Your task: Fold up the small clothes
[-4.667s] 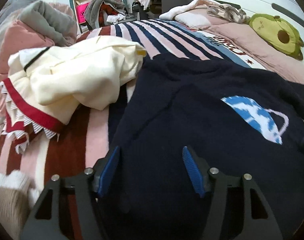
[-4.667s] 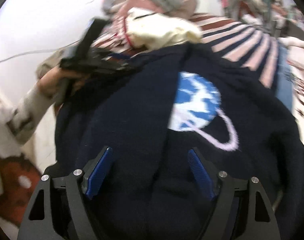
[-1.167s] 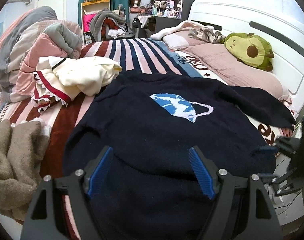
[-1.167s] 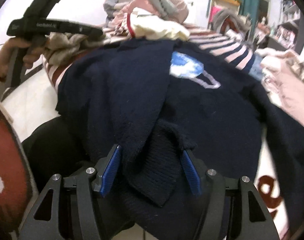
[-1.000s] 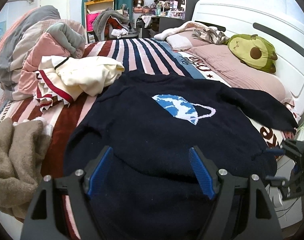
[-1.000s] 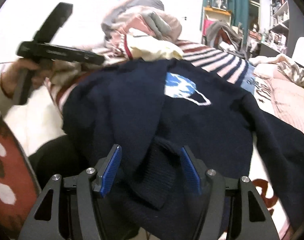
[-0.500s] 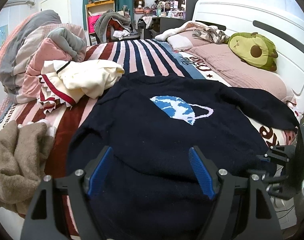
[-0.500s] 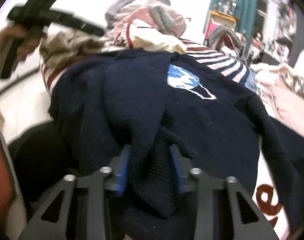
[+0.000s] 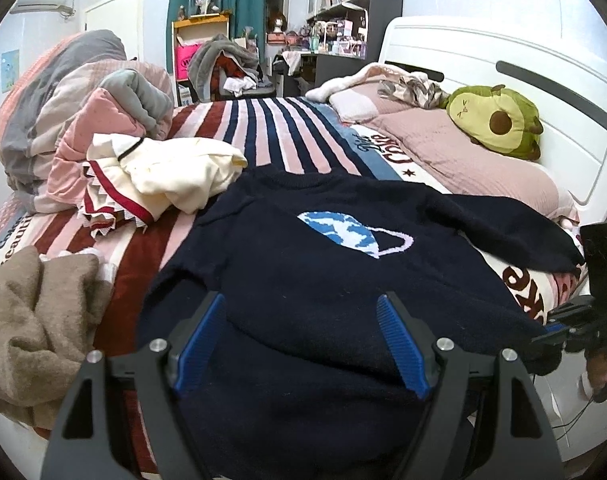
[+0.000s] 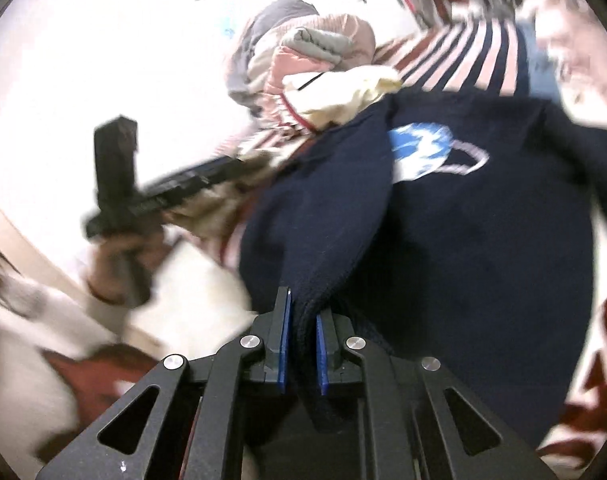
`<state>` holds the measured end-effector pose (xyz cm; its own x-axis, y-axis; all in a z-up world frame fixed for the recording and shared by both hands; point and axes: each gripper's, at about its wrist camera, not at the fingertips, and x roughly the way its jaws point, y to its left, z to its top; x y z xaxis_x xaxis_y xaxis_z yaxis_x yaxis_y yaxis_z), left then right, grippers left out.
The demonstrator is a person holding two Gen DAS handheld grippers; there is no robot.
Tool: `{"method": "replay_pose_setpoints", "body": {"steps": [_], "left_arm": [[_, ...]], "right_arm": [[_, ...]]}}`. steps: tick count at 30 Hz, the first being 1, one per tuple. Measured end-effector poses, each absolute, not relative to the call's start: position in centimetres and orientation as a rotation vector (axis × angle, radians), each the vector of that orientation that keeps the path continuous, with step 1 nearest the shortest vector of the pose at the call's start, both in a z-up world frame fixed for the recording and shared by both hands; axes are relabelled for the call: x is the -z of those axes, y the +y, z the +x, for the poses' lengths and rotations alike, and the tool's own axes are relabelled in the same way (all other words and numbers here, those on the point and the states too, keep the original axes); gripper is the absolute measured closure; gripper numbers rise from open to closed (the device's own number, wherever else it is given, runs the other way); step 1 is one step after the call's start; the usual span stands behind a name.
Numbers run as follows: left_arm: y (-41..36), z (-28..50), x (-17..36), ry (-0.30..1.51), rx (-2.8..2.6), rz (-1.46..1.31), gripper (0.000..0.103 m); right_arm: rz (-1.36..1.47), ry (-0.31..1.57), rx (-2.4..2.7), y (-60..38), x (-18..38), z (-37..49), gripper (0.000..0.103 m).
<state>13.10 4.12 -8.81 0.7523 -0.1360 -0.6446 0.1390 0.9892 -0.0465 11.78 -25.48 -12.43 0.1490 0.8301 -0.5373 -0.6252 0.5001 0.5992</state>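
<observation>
The navy sweater (image 9: 311, 264) lies spread face up on the striped bedspread (image 9: 287, 136), its blue planet motif (image 9: 343, 232) uppermost and one sleeve (image 9: 503, 232) stretched out toward the pillow side, its hem hanging over the near edge of the bed; in the right wrist view a fold of its near edge is drawn up into a ridge that runs straight into the right gripper (image 10: 302, 344), whose jaws have just been closing and now pinch that knit between the blue pads (image 10: 284, 344), almost touching; the left gripper (image 9: 299, 344) hovers over the hem with its jaws standing wide, the pads (image 9: 399, 344) apart from each other and clamped on nothing; the left hand (image 10: 123, 248) on its handle shows, blurred, in the right wrist view; just beside the sweater's shoulder, touching or slightly overlapping it, sits a crumpled cream garment with red trim (image 9: 163, 176); behind that a heap of pink and grey quilt (image 9: 87, 112); near the bed's front corner a rumpled tan garment (image 9: 35, 320), apart from the sweater; on the pink pillow (image 9: 463, 160) by the white headboard (image 9: 503, 64) rests an avocado plush (image 9: 495, 120), well apart from the work
</observation>
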Motion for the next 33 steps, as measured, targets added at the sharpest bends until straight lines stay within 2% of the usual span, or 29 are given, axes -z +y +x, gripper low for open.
{"method": "replay_pose_setpoints", "body": {"steps": [3, 7, 12, 15, 17, 19, 20, 26, 28, 29, 30, 31, 32, 33], "left_arm": [[4.9, 13.2, 9.0, 0.704, 0.136, 0.006, 0.024], [6.5, 13.9, 9.9, 0.722, 0.091, -0.007, 0.024], [7.6, 14.8, 10.8, 0.736, 0.068, -0.029, 0.024], [7.8, 15.1, 11.2, 0.742, 0.066, -0.036, 0.024], [7.7, 15.1, 11.2, 0.742, 0.072, -0.037, 0.024], [7.6, 15.0, 11.2, 0.738, 0.079, -0.038, 0.024], [7.6, 14.9, 11.2, 0.736, 0.082, -0.039, 0.024], [7.5, 14.3, 11.0, 0.724, 0.1, -0.048, 0.024], [7.6, 14.1, 10.9, 0.721, 0.101, -0.052, 0.024], [7.7, 14.0, 10.9, 0.719, 0.1, -0.053, 0.024], [7.8, 13.9, 10.8, 0.716, 0.098, -0.055, 0.024], [8.0, 13.8, 10.7, 0.712, 0.096, -0.057, 0.024], [8.2, 13.7, 10.6, 0.708, 0.094, -0.059, 0.024], [8.3, 13.6, 10.5, 0.703, 0.092, -0.061, 0.024]], "right_arm": [[0.404, 1.071, -1.039, -25.9, 13.8, 13.6, 0.098], [0.441, 1.148, -0.821, -28.3, 16.7, 16.6, 0.096], [0.257, 1.09, -0.614, -29.7, 17.0, 17.6, 0.095], [0.28, 1.042, -0.65, -30.5, 16.2, 17.0, 0.095], [0.288, 0.994, -0.698, -31.0, 15.1, 15.9, 0.089], [0.294, 0.982, -0.748, -31.2, 14.5, 14.7, 0.061], [0.299, 0.989, -0.773, -31.2, 14.4, 14.6, 0.055], [0.354, 1.066, -0.965, -28.0, 16.5, 12.5, 0.053], [0.282, 1.075, -0.951, -25.8, 17.3, 12.4, 0.053], [0.192, 1.067, -0.919, -24.5, 17.4, 12.3, 0.053], [0.114, 1.059, -0.894, -23.5, 17.5, 12.1, 0.061], [0.035, 1.049, -0.875, -22.3, 17.6, 11.8, 0.085], [-0.014, 1.049, -0.879, -21.3, 17.5, 11.7, 0.096], [-0.019, 1.049, -0.899, -20.9, 17.3, 11.6, 0.099]]}}
